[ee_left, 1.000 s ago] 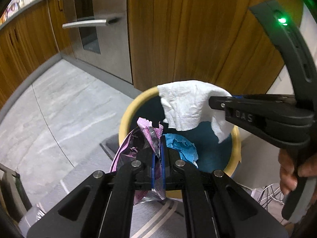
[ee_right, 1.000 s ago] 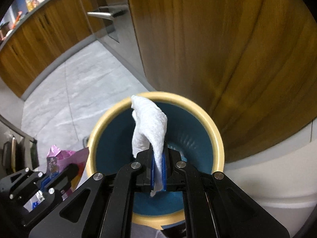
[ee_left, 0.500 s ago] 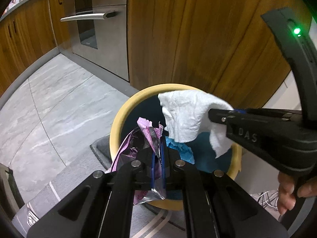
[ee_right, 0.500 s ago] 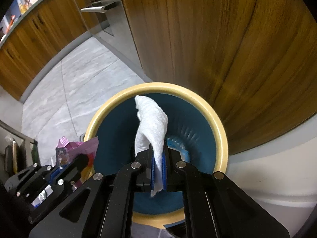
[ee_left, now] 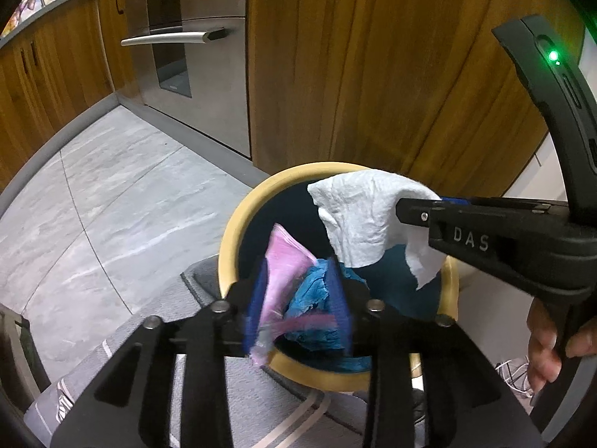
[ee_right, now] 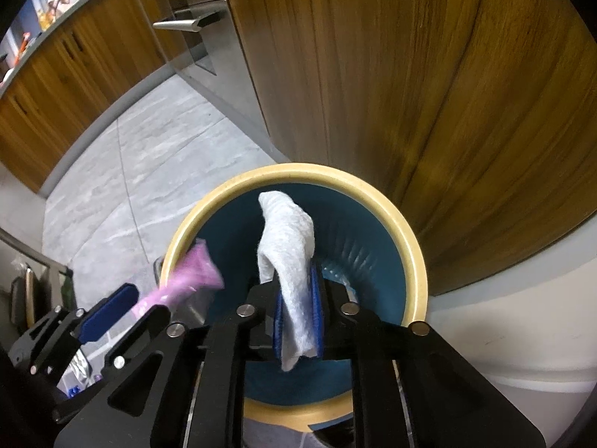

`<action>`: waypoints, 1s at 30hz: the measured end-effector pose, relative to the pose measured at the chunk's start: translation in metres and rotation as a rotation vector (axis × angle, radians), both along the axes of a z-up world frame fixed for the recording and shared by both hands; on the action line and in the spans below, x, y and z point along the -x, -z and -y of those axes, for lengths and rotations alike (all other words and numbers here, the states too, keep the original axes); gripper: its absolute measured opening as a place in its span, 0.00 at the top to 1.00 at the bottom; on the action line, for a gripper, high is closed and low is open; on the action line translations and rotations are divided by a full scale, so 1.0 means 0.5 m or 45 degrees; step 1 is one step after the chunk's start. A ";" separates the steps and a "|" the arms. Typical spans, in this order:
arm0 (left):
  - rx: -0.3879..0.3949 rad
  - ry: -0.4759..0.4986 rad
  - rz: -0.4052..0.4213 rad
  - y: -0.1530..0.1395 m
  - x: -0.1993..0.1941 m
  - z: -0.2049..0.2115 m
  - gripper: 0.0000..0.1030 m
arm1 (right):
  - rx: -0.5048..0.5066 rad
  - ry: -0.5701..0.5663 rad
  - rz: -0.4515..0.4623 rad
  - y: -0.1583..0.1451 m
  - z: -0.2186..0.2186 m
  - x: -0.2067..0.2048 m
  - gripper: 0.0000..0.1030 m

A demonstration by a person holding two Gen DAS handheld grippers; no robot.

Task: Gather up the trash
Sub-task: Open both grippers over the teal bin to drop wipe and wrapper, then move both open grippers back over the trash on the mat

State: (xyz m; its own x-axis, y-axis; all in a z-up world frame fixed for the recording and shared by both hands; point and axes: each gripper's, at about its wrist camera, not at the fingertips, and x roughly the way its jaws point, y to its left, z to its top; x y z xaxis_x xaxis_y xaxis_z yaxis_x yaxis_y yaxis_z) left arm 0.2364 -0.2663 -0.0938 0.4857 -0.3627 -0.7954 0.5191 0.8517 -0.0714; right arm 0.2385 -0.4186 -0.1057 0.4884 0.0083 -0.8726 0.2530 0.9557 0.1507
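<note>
A yellow-rimmed teal bin (ee_left: 238, 246) stands on a grey rug (ee_left: 156, 321) over pale marbled floor tiles (ee_left: 112, 205), against wooden cabinets (ee_left: 373, 74) beside a steel oven (ee_left: 179, 37). The left gripper (ee_left: 296, 308) has its fingers spread, a blurred pink wrapper (ee_left: 283, 261) between them over the bin. The right gripper (ee_right: 298, 317) pinches a white tissue (ee_right: 289, 246) above blue scraps (ee_left: 313, 295) inside

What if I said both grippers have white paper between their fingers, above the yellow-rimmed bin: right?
Only the right gripper has white paper; the left gripper has a pink wrapper between its fingers, as the left wrist view shows.
</note>
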 end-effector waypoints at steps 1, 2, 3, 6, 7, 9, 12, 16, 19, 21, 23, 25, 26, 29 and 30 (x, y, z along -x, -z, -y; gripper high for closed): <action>-0.004 -0.003 0.004 0.000 0.001 -0.002 0.60 | 0.000 -0.001 0.001 0.000 0.000 0.000 0.79; -0.010 -0.006 0.007 0.000 0.003 -0.004 0.58 | 0.000 -0.001 0.003 0.000 0.001 -0.001 0.76; -0.018 -0.012 0.014 0.000 0.005 -0.007 0.53 | -0.002 0.000 0.006 -0.001 0.001 0.000 0.70; -0.018 -0.026 0.023 -0.002 0.014 -0.022 0.45 | -0.007 0.004 0.020 -0.005 0.001 0.001 0.61; -0.016 -0.032 0.021 -0.003 0.017 -0.027 0.43 | -0.006 0.005 0.023 -0.008 0.000 0.002 0.55; -0.010 -0.055 0.025 -0.006 0.023 -0.042 0.36 | -0.014 0.005 0.034 -0.011 0.002 0.004 0.45; 0.001 -0.091 0.032 -0.011 0.032 -0.067 0.29 | -0.035 0.018 0.057 -0.020 0.003 0.008 0.25; 0.003 -0.143 0.058 -0.025 0.050 -0.100 0.10 | -0.051 -0.002 0.090 -0.031 -0.006 0.010 0.12; 0.014 -0.177 0.071 -0.039 0.063 -0.129 0.06 | -0.039 -0.020 0.118 -0.042 -0.015 0.010 0.08; 0.016 -0.202 0.070 -0.050 0.066 -0.152 0.06 | -0.020 -0.031 0.143 -0.052 -0.022 0.011 0.07; 0.019 -0.236 0.071 -0.060 0.072 -0.178 0.06 | -0.010 -0.040 0.157 -0.056 -0.027 0.012 0.06; 0.029 -0.267 0.075 -0.071 0.081 -0.205 0.06 | 0.001 -0.050 0.166 -0.059 -0.035 0.014 0.06; 0.032 -0.279 0.079 -0.076 0.084 -0.216 0.06 | 0.006 -0.059 0.172 -0.063 -0.040 0.014 0.06; 0.017 -0.325 0.104 -0.090 0.102 -0.258 0.06 | 0.024 -0.079 0.201 -0.073 -0.050 0.018 0.05; 0.004 -0.340 0.113 -0.096 0.109 -0.276 0.06 | 0.027 -0.085 0.213 -0.077 -0.055 0.020 0.05</action>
State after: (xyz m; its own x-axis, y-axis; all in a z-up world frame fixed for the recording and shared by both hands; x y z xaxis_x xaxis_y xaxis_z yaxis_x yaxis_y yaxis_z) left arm 0.1819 -0.1284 -0.0458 0.6321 -0.2152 -0.7444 0.2809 0.9590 -0.0386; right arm 0.2287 -0.3911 -0.0670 0.6257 0.0278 -0.7795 0.1621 0.9729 0.1648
